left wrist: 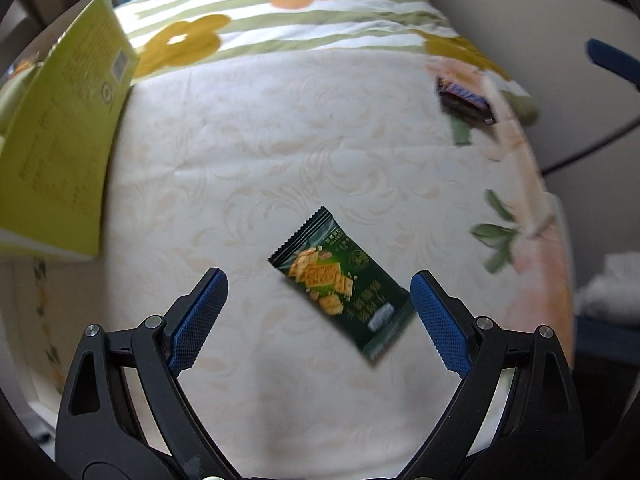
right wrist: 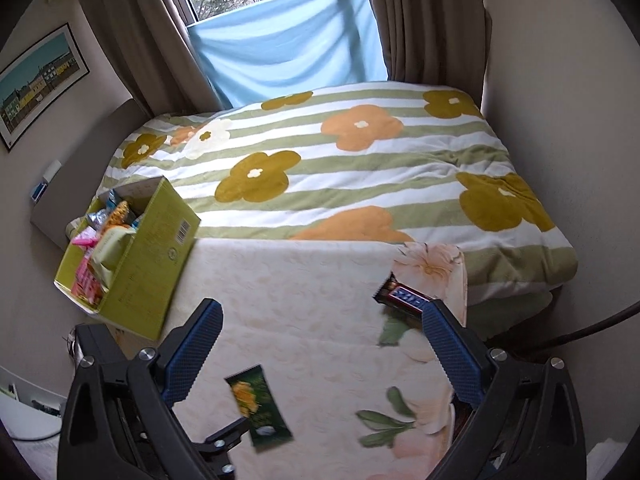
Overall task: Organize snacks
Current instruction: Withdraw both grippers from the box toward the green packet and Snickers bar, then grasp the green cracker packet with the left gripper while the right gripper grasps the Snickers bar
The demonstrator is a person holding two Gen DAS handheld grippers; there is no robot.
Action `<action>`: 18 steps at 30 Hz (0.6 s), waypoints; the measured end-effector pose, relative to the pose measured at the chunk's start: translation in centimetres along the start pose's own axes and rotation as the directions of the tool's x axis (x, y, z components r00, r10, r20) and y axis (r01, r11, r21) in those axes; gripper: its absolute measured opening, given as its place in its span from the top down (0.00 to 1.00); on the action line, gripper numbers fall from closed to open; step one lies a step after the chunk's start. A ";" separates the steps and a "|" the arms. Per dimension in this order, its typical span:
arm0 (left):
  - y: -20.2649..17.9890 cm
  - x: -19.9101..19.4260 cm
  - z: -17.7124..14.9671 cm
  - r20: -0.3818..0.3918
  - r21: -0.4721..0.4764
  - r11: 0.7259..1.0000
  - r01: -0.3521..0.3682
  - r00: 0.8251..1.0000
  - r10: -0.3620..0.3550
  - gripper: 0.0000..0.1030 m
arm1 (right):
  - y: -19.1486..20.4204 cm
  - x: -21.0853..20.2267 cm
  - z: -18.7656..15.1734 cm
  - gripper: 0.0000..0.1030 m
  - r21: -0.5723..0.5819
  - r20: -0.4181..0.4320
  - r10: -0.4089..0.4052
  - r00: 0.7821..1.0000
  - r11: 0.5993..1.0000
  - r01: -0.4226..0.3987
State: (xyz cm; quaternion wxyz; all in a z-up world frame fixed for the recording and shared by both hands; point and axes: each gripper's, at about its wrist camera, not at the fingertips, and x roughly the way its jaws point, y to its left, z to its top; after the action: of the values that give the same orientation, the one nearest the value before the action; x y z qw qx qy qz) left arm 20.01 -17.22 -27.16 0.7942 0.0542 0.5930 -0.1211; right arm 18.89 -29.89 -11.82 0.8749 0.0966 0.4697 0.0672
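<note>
We hold both grippers released: left gripper (left wrist: 319, 286) straddles the green cracker packet (left wrist: 342, 286), right gripper (right wrist: 322, 320) frames the chocolate bar (right wrist: 402, 299) beside its right finger, ready for boxing.

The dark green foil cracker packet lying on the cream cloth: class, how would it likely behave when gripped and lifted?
The dark green foil cracker packet lies flat and thin, so it is probably light. Its glossy wrapper may slip or crinkle. The crackers pictured on it suggest brittle contents, so squeeze gently.
</note>
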 end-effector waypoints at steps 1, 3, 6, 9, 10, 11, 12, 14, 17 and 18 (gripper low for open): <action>-0.3 0.8 -0.2 -0.006 -0.007 1.000 -0.015 1.000 0.015 0.11 | -0.4 0.4 -0.2 0.03 0.001 -0.009 0.000 1.000 1.000 0.000; -0.6 2.0 -0.6 -0.015 -0.019 1.000 -0.022 1.000 0.022 0.11 | -1.3 1.3 -0.7 0.03 0.009 -0.028 0.005 1.000 1.000 -0.005; -0.9 3.3 -1.3 -0.019 -0.034 0.999 -0.028 0.999 0.027 0.10 | -2.2 2.5 -1.5 0.03 0.024 -0.037 0.008 0.999 1.000 -0.007; -1.0 3.3 -1.7 0.006 -0.048 0.998 -0.032 0.999 0.032 0.10 | -2.7 3.4 -2.2 0.03 0.028 -0.045 0.011 0.999 1.000 -0.009; -1.0 3.3 -1.9 0.005 -0.049 0.998 -0.037 0.999 0.038 0.10 | -2.8 3.7 -2.3 0.03 0.024 -0.044 0.011 0.999 1.000 -0.010; -0.8 3.2 -2.0 0.005 -0.052 0.998 -0.039 0.999 0.039 0.10 | -2.9 3.9 -2.5 0.03 0.016 -0.045 0.012 0.999 1.000 -0.011; -0.6 3.1 -2.2 0.002 -0.059 0.997 -0.040 0.999 0.040 0.10 | -3.0 4.2 -2.5 0.03 0.008 -0.049 0.012 0.999 1.000 -0.012; -0.2 3.0 -2.3 -0.006 -0.065 0.997 -0.047 0.999 0.047 0.10 | -3.1 4.7 -2.6 0.03 -0.010 -0.056 0.007 0.998 1.000 -0.008; 0.6 2.8 -2.5 -0.016 -0.073 0.996 -0.055 0.998 0.054 0.11 | -3.5 5.3 -2.7 0.03 -0.035 -0.064 0.002 0.998 0.999 -0.004; 0.7 2.8 -2.5 -0.015 -0.075 0.995 -0.058 0.998 0.057 0.11 | -3.7 5.6 -2.7 0.03 -0.041 -0.066 -0.001 0.998 0.999 -0.002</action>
State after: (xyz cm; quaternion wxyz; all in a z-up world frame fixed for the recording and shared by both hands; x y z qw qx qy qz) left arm 18.65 -16.33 -30.54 0.7949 0.0418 0.6006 -0.0755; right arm 19.75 -31.99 -18.66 0.8606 0.0765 0.4970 0.0803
